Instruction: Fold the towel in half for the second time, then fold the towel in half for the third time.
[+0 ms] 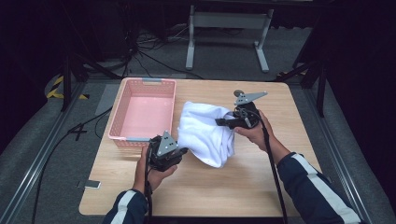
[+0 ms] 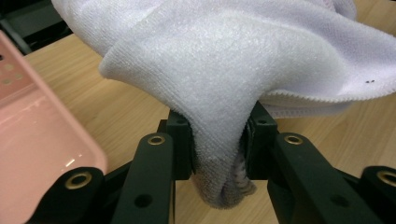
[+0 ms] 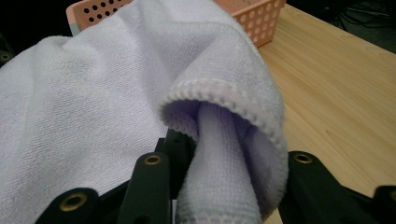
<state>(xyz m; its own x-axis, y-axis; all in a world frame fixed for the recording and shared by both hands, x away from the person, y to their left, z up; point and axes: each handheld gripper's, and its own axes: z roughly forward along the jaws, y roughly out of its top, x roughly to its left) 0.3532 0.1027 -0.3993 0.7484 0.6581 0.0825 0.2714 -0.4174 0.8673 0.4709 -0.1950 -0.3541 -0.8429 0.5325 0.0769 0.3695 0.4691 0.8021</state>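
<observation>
Both grippers are clamped on the white towel (image 1: 205, 133), just right of the pink basket (image 1: 122, 116): the left gripper (image 1: 183, 150) pinches a bunched fold at the near corner, the right gripper (image 1: 220, 122) bites a hemmed edge farther from the basket, likely to carry it over. Cloth hides the right gripper's pads and the towel's underside.

High view: fixed above person's side, faces forward and down, far enough to take in whole wooden table (image 1: 261, 186) plus floor beyond at top of frame. Left gripper view: rides on gripper, looks along jaws rising from bottom edge, very close to white towel (image 2: 224, 60); pink basket (image 2: 32, 140) at left edge. Right gripper view: same mount, equally close; basket at top of frame. All three share towel, basket, tabletop.
</observation>
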